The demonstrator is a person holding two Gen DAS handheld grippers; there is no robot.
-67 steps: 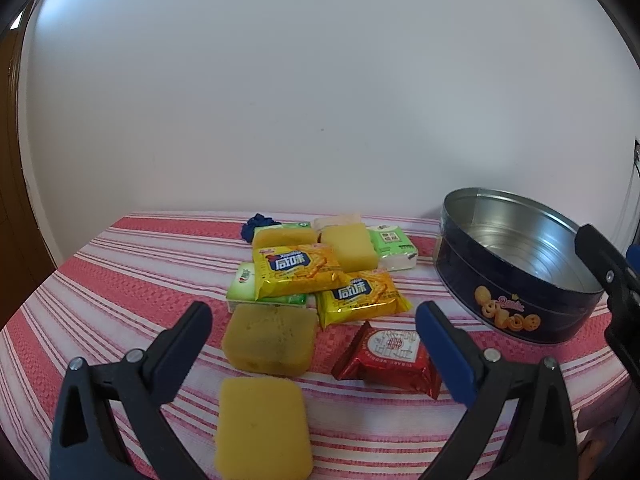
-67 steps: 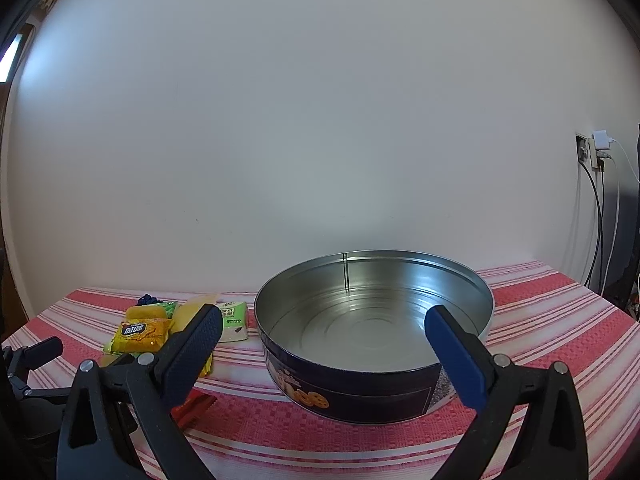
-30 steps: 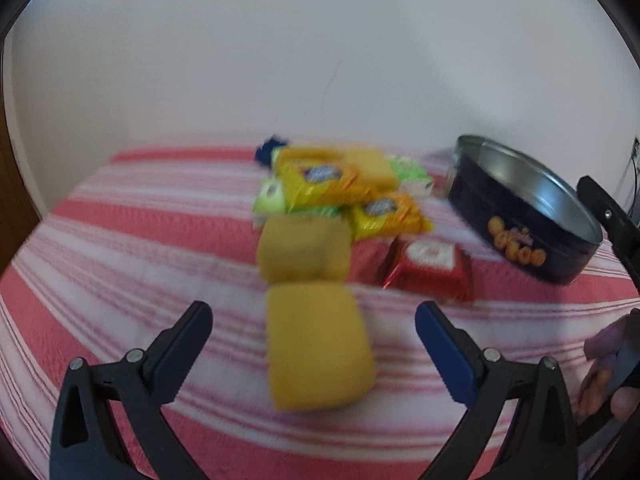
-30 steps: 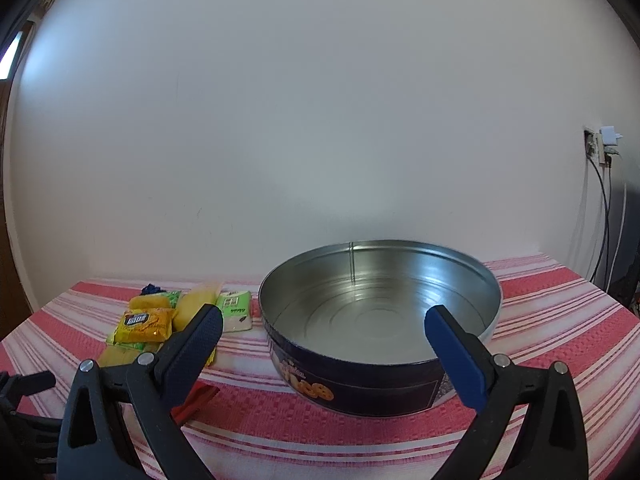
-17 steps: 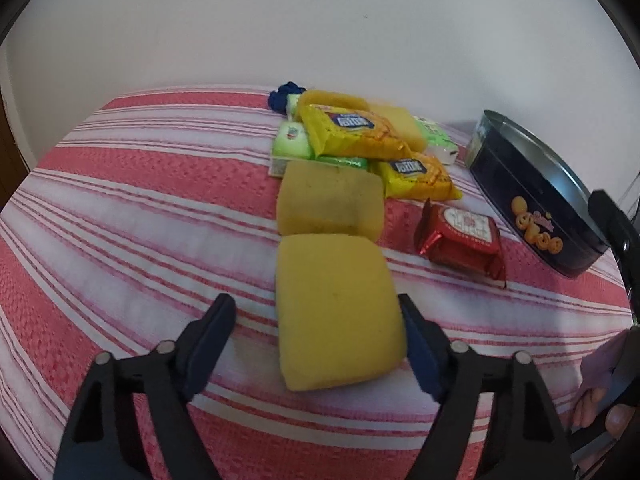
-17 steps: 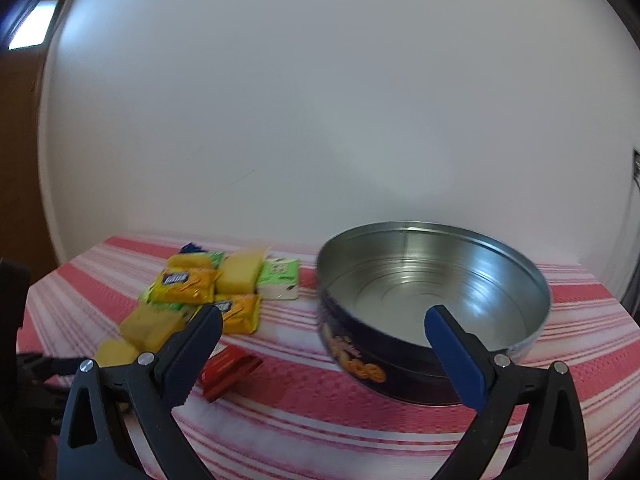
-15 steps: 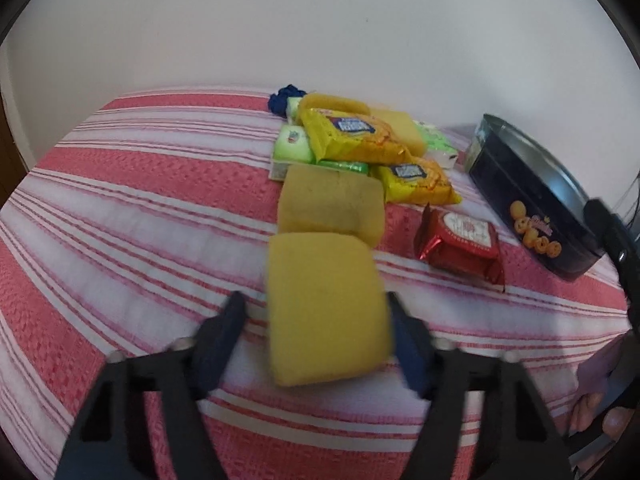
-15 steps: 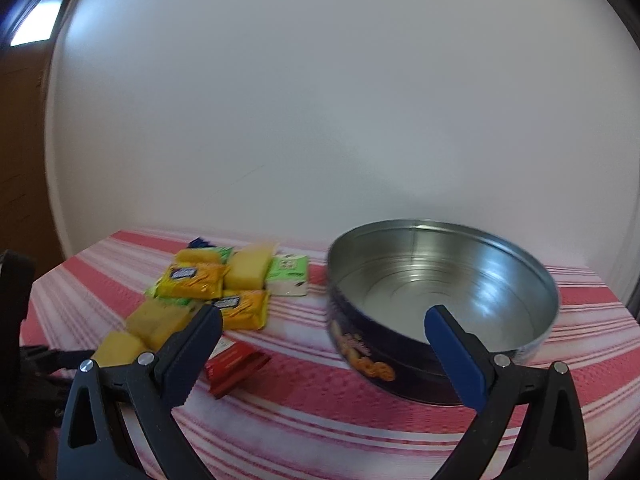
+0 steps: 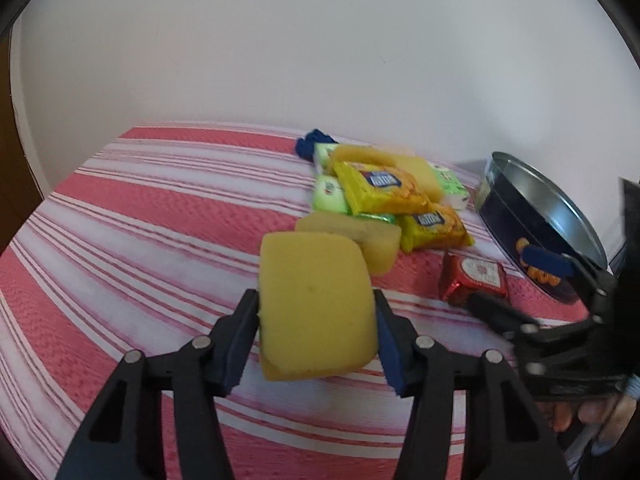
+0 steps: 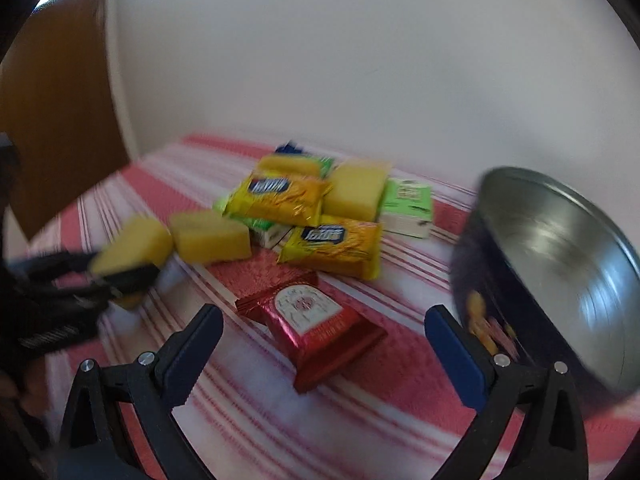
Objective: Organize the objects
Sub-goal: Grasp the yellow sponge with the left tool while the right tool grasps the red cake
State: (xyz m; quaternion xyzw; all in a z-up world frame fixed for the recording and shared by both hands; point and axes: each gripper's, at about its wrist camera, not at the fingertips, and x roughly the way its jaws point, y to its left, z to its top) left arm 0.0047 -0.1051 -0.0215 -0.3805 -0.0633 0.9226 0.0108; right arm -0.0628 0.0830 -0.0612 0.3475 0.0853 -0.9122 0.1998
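Left wrist view: the left gripper (image 9: 316, 334) clamps a yellow sponge (image 9: 314, 304) between its blue pads, lifted off the red-striped tablecloth (image 9: 152, 232). A second sponge (image 9: 376, 240) lies just behind it at 12 o'clock, with the pile of yellow snack packets (image 9: 384, 190) beyond. A cookie tin (image 9: 536, 220) sits at 2 o'clock. In the right wrist view, the right gripper (image 10: 322, 350) hangs with fingers spread wide over a red packet (image 10: 316, 318); the tin (image 10: 560, 264) is at 3 o'clock.
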